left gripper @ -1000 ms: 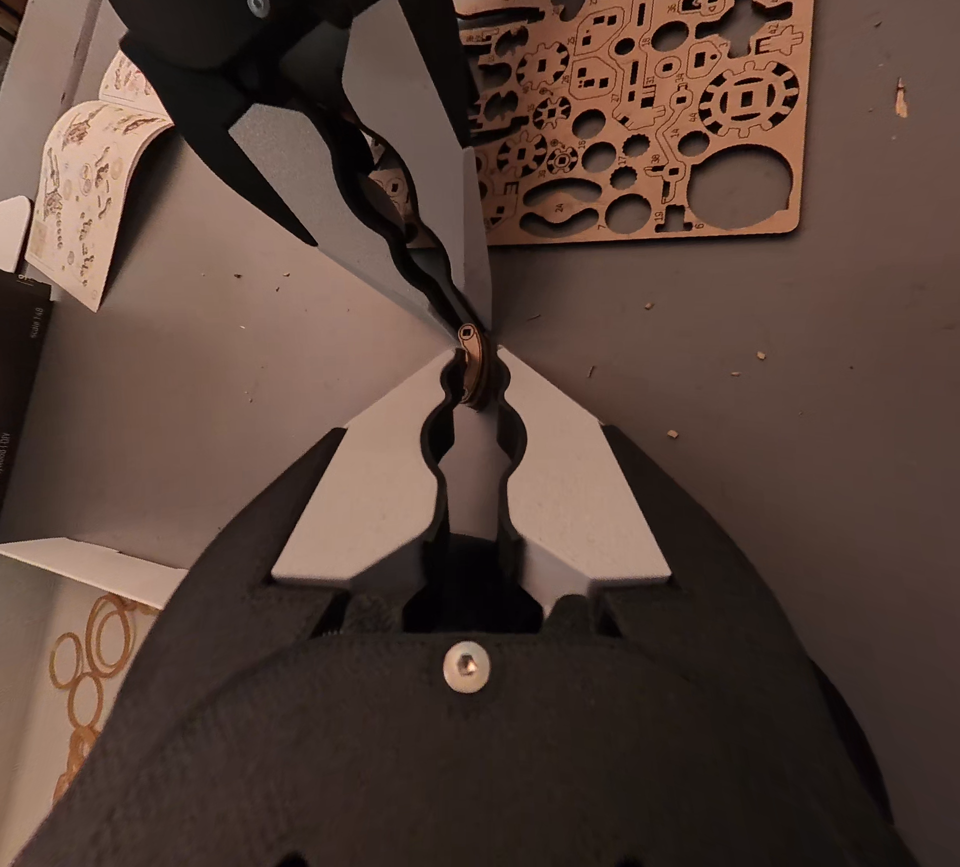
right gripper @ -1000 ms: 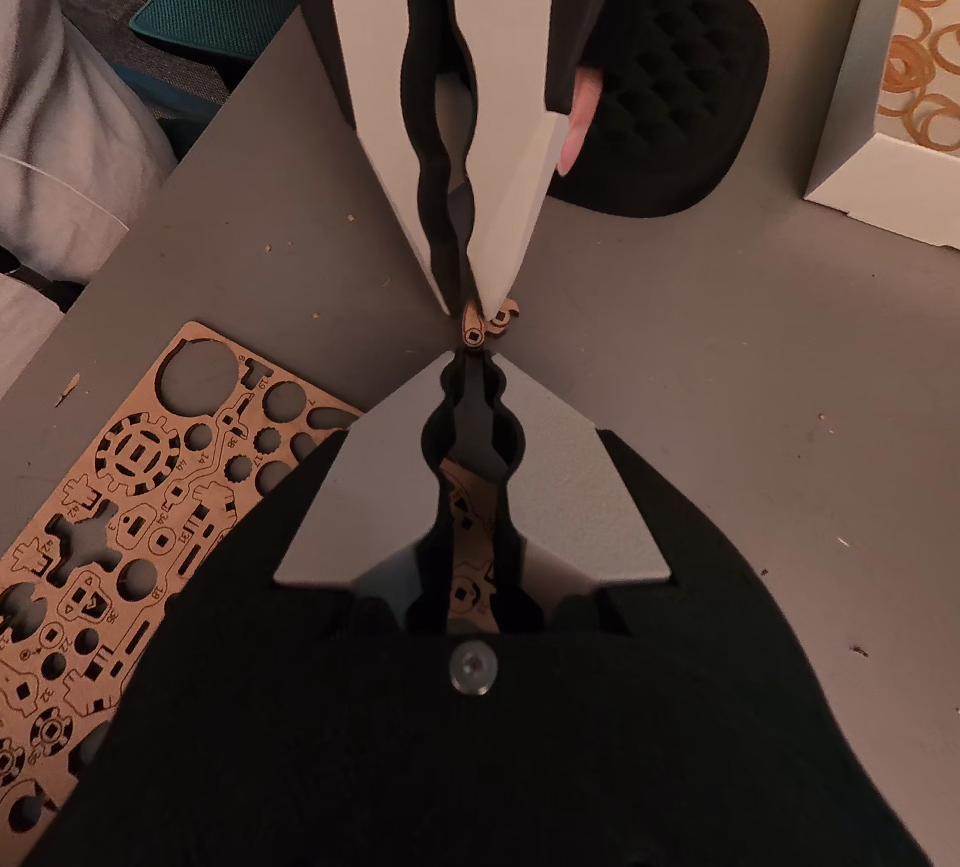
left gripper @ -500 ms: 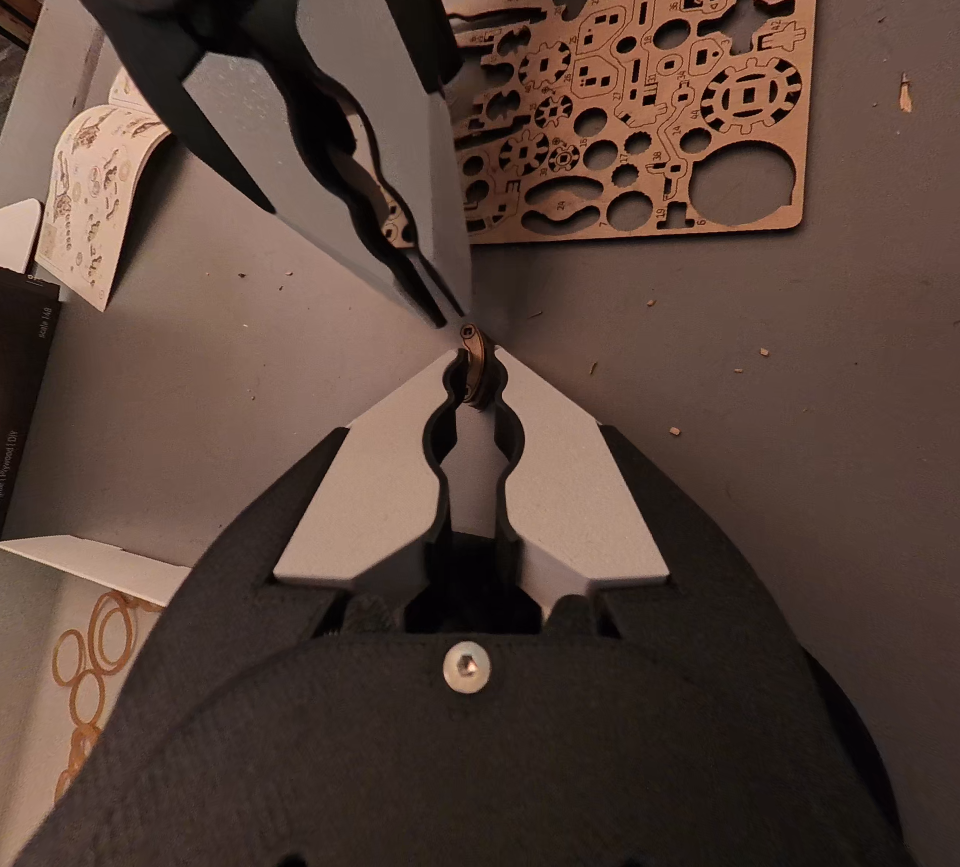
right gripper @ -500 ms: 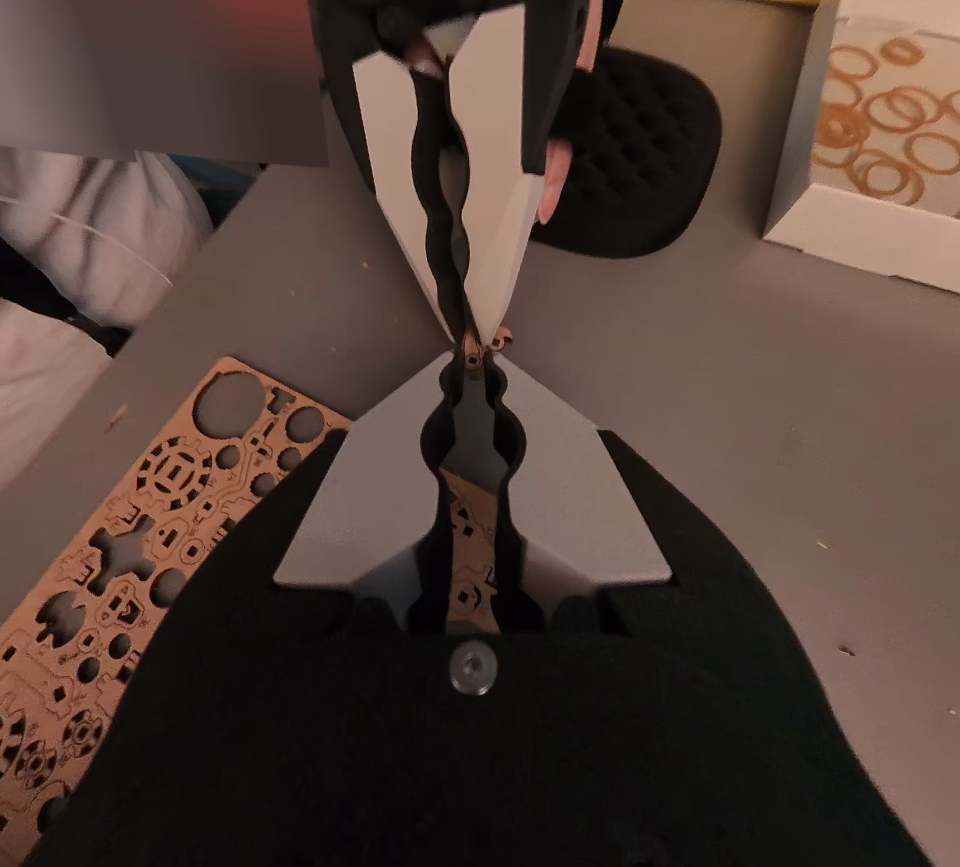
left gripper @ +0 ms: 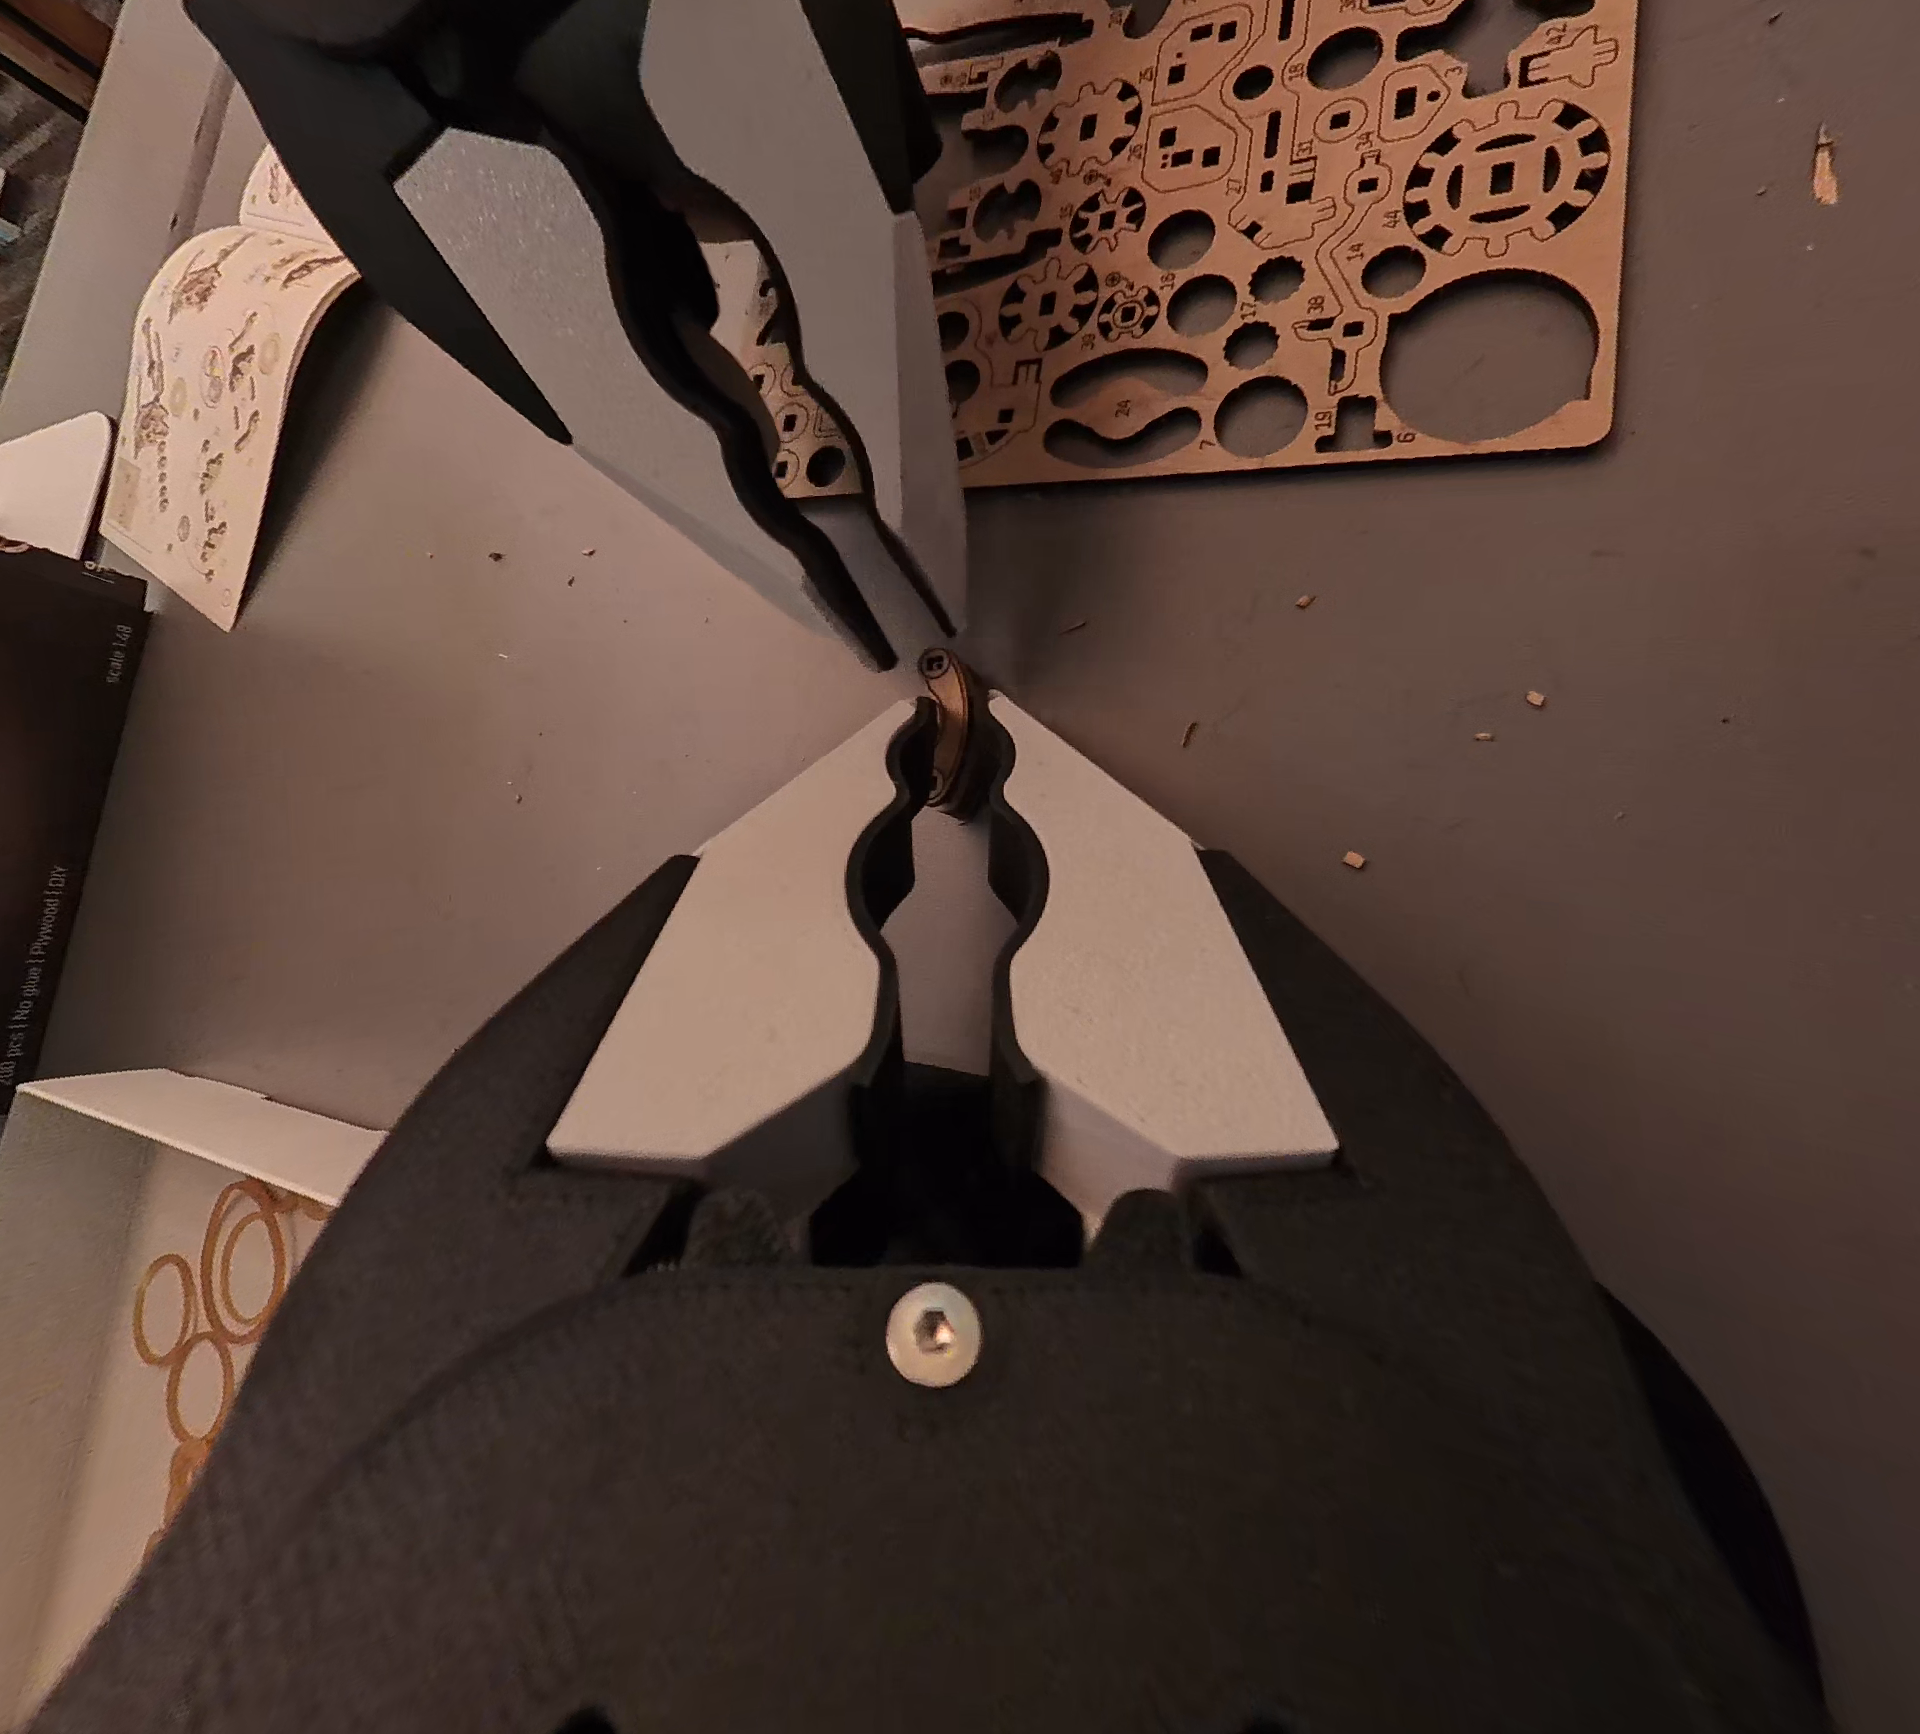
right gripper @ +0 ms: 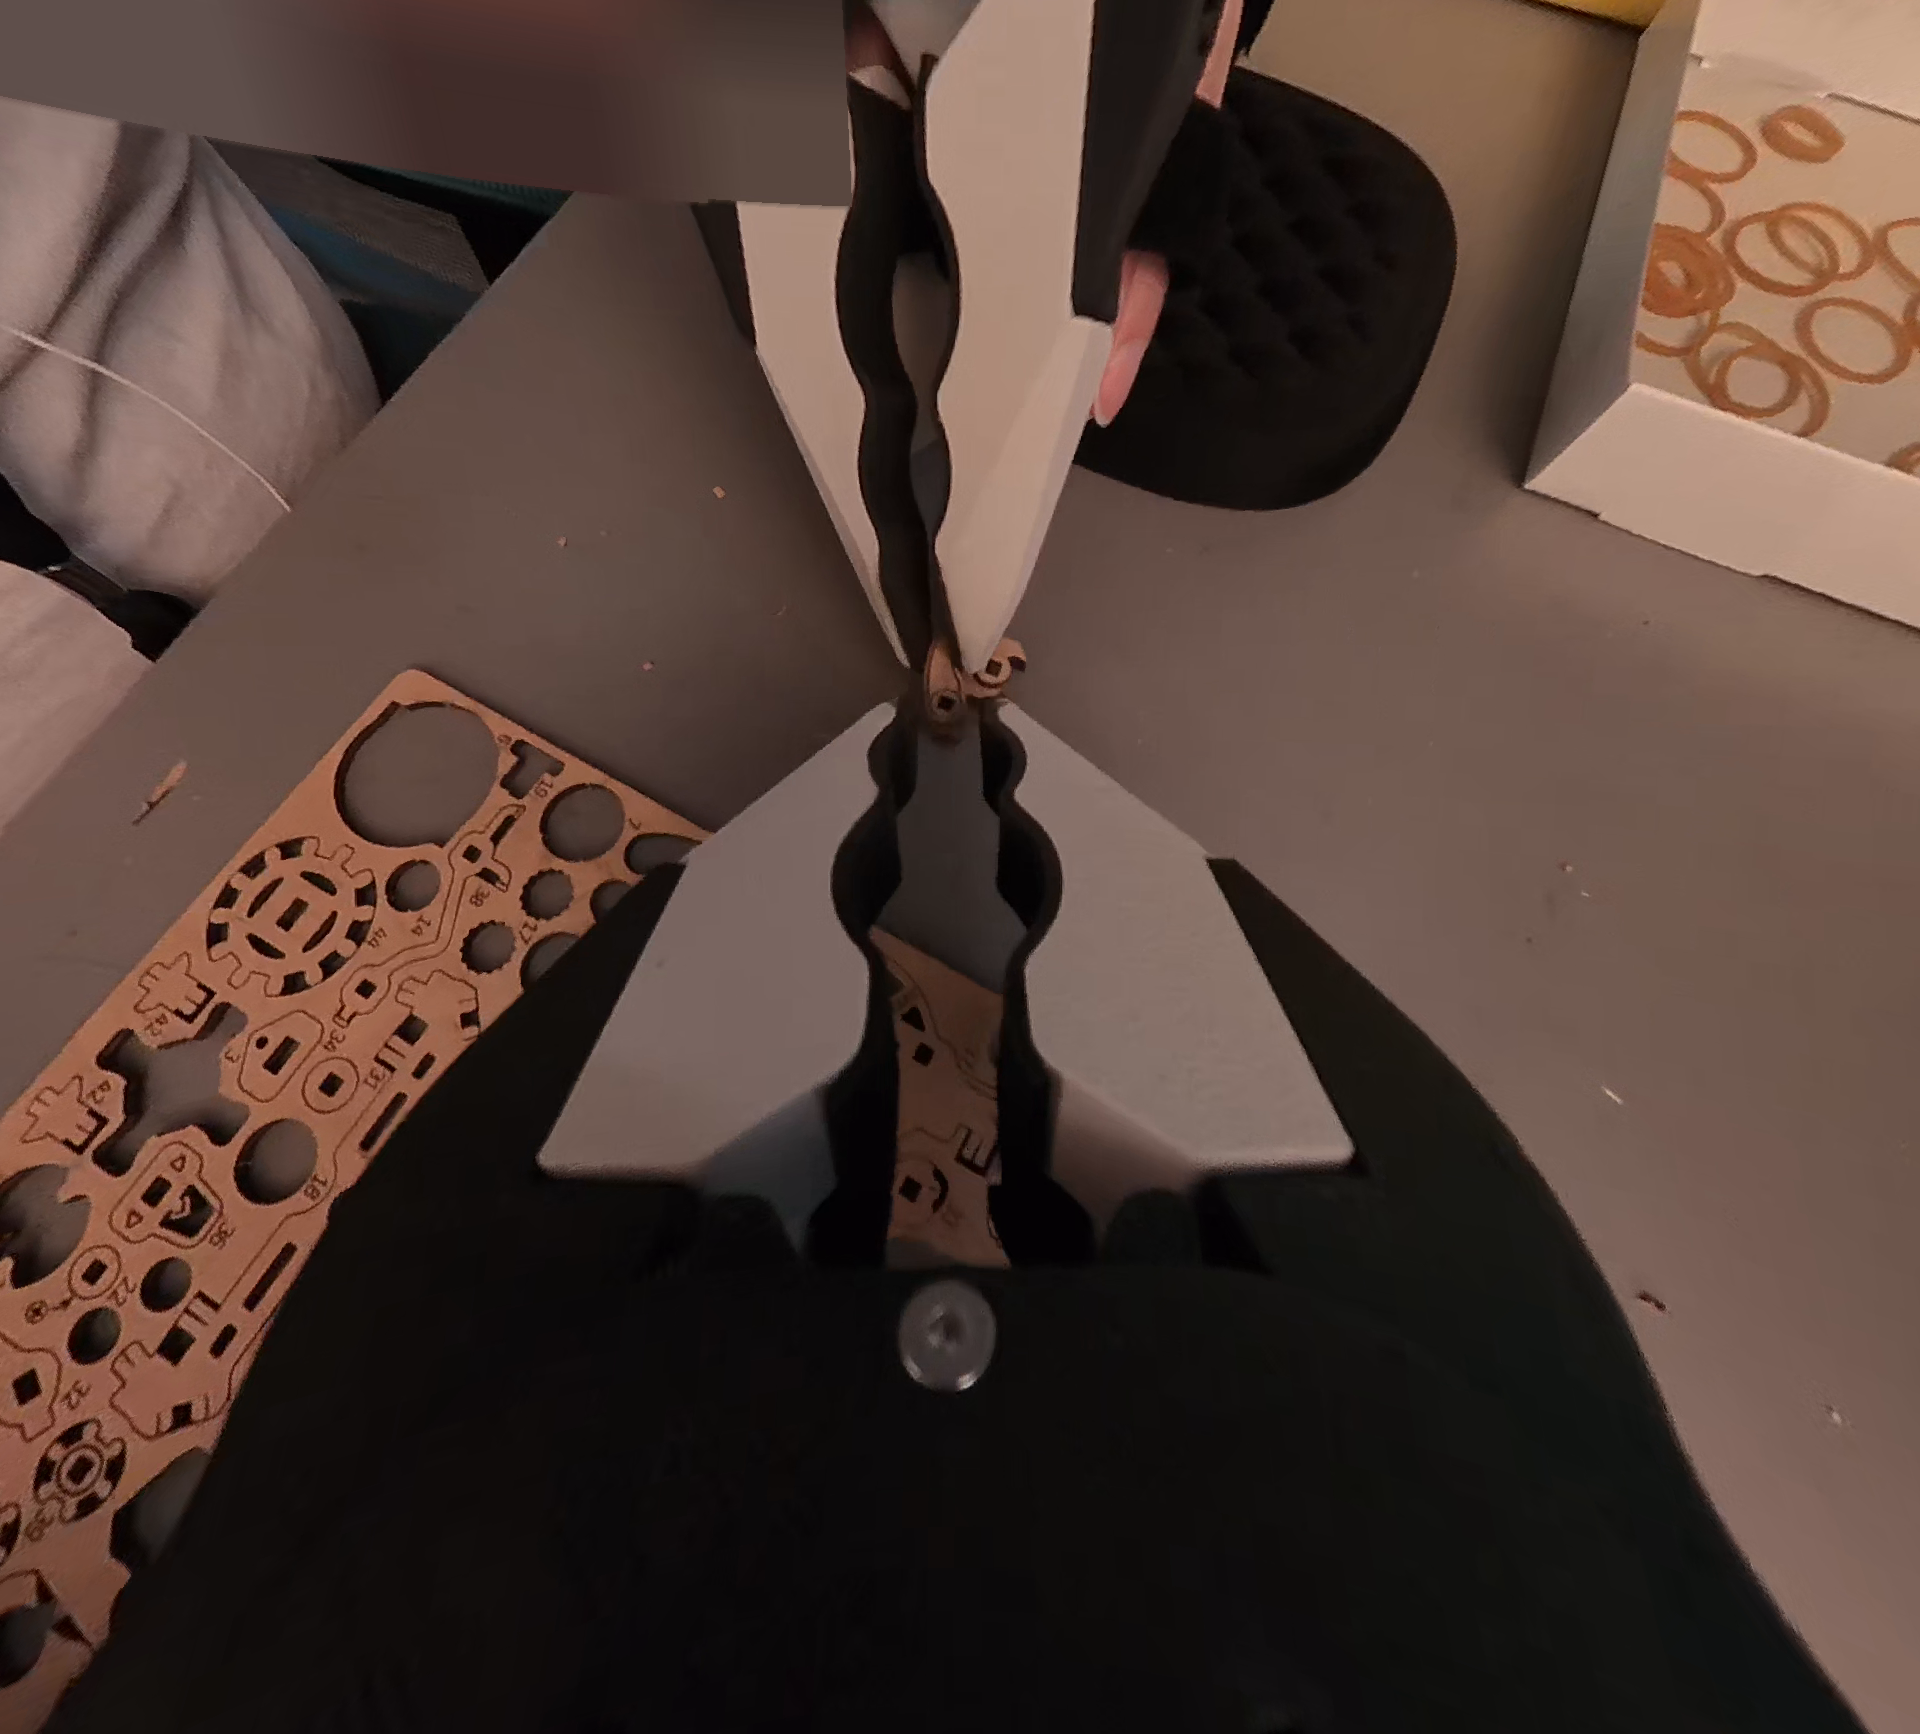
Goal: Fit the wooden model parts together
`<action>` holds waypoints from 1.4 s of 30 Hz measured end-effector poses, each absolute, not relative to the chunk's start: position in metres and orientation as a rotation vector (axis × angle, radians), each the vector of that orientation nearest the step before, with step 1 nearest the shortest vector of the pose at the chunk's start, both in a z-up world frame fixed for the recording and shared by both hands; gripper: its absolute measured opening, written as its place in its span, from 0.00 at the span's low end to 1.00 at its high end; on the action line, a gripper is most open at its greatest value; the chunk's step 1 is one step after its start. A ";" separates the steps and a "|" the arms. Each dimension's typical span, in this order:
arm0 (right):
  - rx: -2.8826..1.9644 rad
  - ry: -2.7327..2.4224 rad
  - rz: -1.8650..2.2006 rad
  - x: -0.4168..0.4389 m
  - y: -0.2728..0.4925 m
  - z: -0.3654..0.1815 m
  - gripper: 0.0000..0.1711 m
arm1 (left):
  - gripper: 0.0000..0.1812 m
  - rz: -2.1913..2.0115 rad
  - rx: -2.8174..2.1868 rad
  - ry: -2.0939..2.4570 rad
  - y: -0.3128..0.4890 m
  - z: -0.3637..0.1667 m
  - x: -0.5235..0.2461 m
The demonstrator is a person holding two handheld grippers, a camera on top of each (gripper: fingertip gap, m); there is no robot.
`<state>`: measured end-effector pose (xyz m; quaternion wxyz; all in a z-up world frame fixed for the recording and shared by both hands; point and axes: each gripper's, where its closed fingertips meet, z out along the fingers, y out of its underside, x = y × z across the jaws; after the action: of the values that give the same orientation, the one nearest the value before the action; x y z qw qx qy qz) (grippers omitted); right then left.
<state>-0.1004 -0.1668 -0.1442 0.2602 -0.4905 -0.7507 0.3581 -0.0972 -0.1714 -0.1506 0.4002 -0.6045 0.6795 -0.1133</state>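
**Two grippers meet at one small part**

The left gripper (left gripper: 951, 713) pinches a small round brown wooden model part (left gripper: 948, 728) above the grey table (left gripper: 1455, 853), presenting it. The right gripper (right gripper: 943, 728), fingertips slightly spread, sits just beside it, probably to align.

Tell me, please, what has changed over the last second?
The right gripper let go of the small wooden part, its jaws parting slightly, and drew back just clear. The left gripper stayed shut on the part; the wooden sheet did not move.
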 end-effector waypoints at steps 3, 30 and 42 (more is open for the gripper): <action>-1.344 -2.045 0.967 -0.101 -0.167 -0.149 0.06 | 0.03 -0.286 -1.529 1.716 -0.171 -0.150 -0.097; -1.362 -1.989 1.060 -0.102 -0.166 -0.142 0.04 | 0.03 -0.294 -1.550 1.713 -0.171 -0.151 -0.098; -1.355 -1.984 1.045 -0.105 -0.165 -0.143 0.05 | 0.03 -0.298 -1.564 1.704 -0.169 -0.151 -0.098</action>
<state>-0.1048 -0.1654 -0.1434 0.2575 -0.4997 -0.7317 0.3855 -0.0983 -0.1692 -0.1509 0.3940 -0.6164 0.6716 -0.1175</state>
